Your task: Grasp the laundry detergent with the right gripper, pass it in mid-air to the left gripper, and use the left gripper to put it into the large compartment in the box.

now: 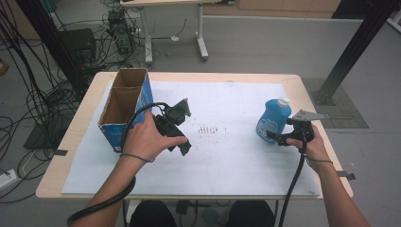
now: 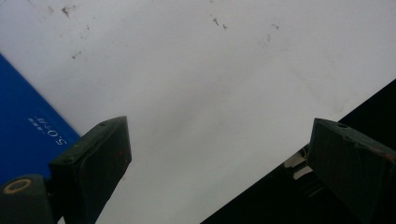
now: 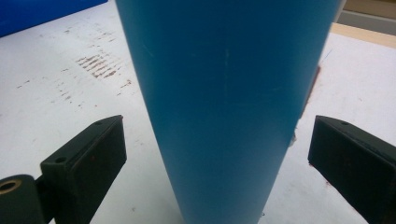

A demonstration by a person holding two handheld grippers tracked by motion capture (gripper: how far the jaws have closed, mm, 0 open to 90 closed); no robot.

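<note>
Blue bottle (image 1: 273, 118) standing upright on the white sheet (image 1: 227, 151), toward the right end of the table (image 1: 302, 82), white cap on top, tilting slightly. Right claw (image 1: 276, 137) brought in low against the bottle's near side, jaws spread wide to either side of the body and not yet touching it; in the right gripper view, clear gaps between the bottle (image 3: 224, 107) and both pads. Approach kept low on the body, probably for a steady hold under the weight. Nothing gripped so far.

Left claw (image 1: 182, 137) held well left of the bottle, just beside the blue cardboard box (image 1: 124, 106), jaws wide apart and empty, aimed down at bare sheet; likely parked there out of the way or ready to steady the box. Box open at the top, divided into two compartments, both seemingly empty.

Between bottle and box, a broad open stretch of sheet, only faint brown smudges (image 1: 208, 128). Right of the bottle, table edge close: little margin there, plenty toward the box.
</note>
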